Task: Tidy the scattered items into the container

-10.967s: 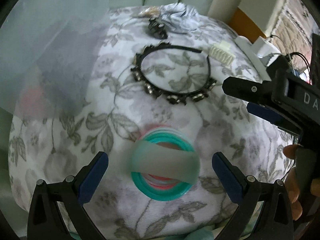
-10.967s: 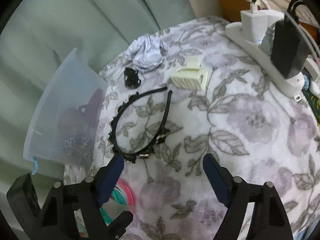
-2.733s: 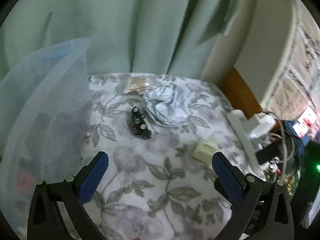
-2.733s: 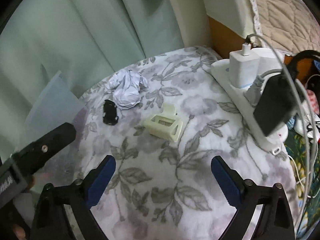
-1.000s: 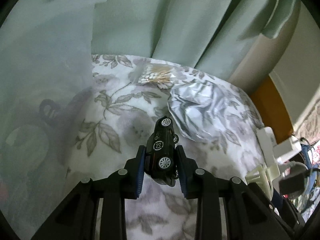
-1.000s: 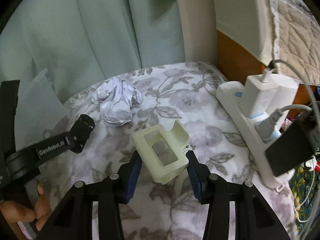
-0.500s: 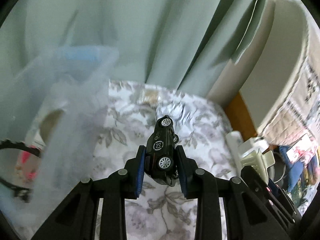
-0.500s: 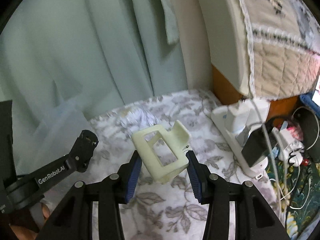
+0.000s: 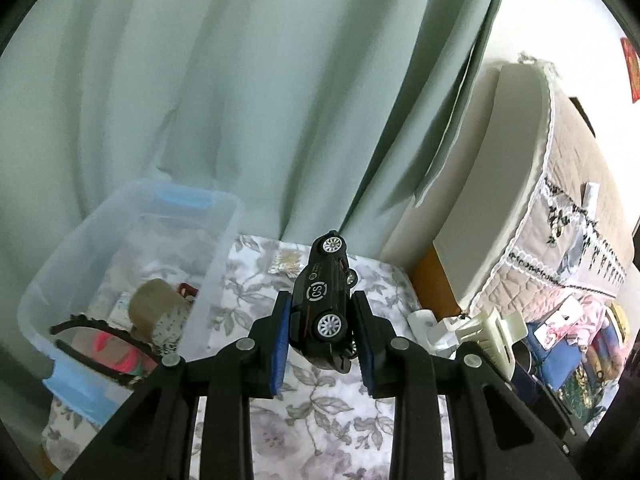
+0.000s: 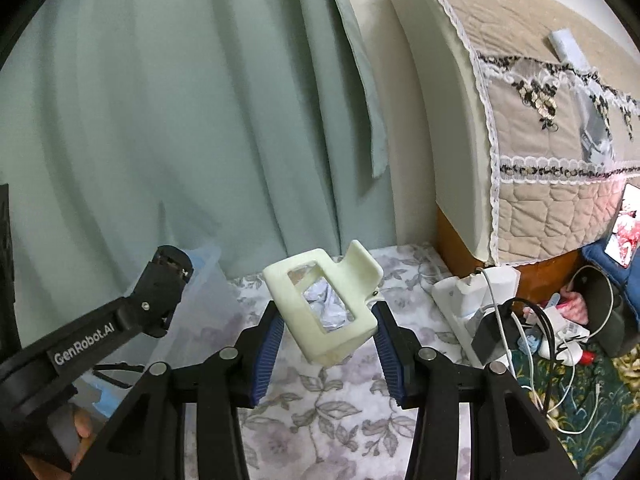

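Both claws now lifted off floral cloth (image 9: 320, 400), left claw (image 9: 322, 330) gripping toy car (image 9: 324, 312), right claw (image 10: 328, 336) gripping hair clip (image 10: 324, 304), bin (image 9: 224, 240) rim seemingly clear.

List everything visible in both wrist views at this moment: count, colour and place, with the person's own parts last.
toy car: one, black, clamped in the left hand-held gripper, above the cloth
hair claw clip: one, cream, clamped in the right hand-held gripper
storage bin: one, clear with blue latches, left on the table
headband: one, black, in the bin
crumpled paper: one, white, on the cloth, seen through the clip
tablecloth: one, white with grey flowers
curtain: pale green, behind
power strip: one, white, right edge of the table
left hand-held gripper: black, blue pads
right hand-held gripper: black, blue pads
hand: one, lower left in the right wrist view
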The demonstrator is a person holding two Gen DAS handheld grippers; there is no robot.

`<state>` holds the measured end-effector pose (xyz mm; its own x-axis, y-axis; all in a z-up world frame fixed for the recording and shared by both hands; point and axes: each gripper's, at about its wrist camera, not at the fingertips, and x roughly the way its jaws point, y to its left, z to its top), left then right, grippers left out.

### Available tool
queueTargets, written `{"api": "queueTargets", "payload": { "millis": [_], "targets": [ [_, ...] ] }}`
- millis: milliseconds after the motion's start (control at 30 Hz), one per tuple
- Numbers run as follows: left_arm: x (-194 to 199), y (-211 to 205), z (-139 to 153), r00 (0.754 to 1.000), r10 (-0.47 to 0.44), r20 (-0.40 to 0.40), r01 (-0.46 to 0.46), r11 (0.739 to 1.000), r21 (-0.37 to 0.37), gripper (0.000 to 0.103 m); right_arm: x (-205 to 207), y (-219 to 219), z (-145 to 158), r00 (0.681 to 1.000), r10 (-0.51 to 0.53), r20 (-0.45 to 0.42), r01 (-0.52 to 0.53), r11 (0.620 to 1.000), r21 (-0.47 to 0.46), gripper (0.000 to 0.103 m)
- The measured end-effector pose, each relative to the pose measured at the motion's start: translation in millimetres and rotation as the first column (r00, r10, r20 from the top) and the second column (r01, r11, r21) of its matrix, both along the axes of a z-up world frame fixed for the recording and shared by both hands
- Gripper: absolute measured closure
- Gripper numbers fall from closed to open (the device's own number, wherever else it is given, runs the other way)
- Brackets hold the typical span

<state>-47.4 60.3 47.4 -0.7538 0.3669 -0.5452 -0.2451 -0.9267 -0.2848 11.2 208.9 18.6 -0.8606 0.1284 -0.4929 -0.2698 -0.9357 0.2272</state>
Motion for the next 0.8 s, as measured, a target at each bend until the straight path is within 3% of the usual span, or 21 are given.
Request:
{"api": "queueTargets", "payload": {
  "millis": [300, 800],
  "targets": [
    [13.0, -32.2, 14.1, 0.999, 0.041, -0.014, -0.040, 0.997, 0.068, 0.072, 7.7, -26.3, 17.2, 0.999, 0.034, -0.026, -0.033, 0.999, 0.034, 0.054],
    [3.7, -88.3, -0.6, 0.992, 0.125, 0.034, -0.129, 0.981, 0.142, 0.072, -0.6, -64.1, 23.4, 0.995, 0.098, -0.015, -0.096, 0.992, 0.078, 0.054]
  ]
}}
